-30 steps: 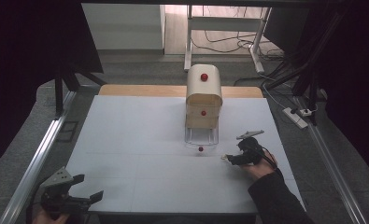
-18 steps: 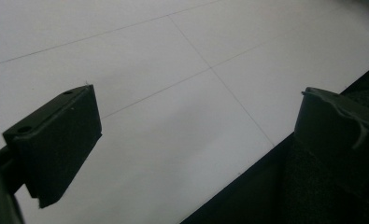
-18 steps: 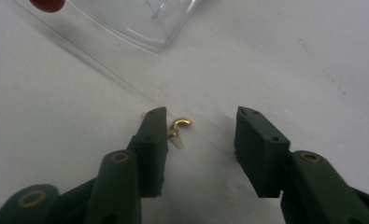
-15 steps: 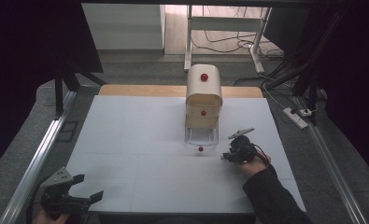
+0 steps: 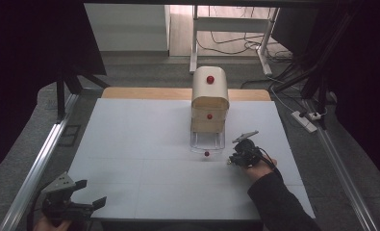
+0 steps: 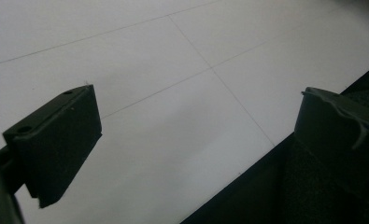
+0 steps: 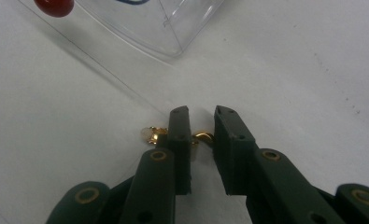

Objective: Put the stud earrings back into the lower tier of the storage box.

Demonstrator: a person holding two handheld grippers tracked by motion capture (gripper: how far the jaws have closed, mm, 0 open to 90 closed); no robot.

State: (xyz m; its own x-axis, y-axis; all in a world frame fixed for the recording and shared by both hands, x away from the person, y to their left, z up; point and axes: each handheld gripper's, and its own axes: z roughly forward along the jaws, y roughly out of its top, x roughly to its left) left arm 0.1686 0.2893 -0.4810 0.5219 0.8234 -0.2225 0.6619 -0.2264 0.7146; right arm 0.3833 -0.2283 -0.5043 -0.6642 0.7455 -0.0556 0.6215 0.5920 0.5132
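As the drawer stands pulled out: a small gold trinket (image 7: 198,137) lies on the table (image 5: 139,144), lower centre of the right gripper view.
Right gripper (image 7: 202,122): jaws narrowed around the trinket, a gap left, not yet pinching; likely lowered for a pick.
Left gripper (image 5: 89,195): jaws spread wide, nothing between them, parked at lower left of the high view, seemingly waiting.
Cabinet (image 5: 209,96): wooden, red knobs, centre frame.
Drawer (image 5: 207,141): clear, red-knobbed; contents too unclear to tell.

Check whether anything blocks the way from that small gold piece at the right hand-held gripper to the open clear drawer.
Nothing visible does. The gold piece lies between the right hand-held gripper jaws, and only bare white table separates it from the clear drawer just ahead.
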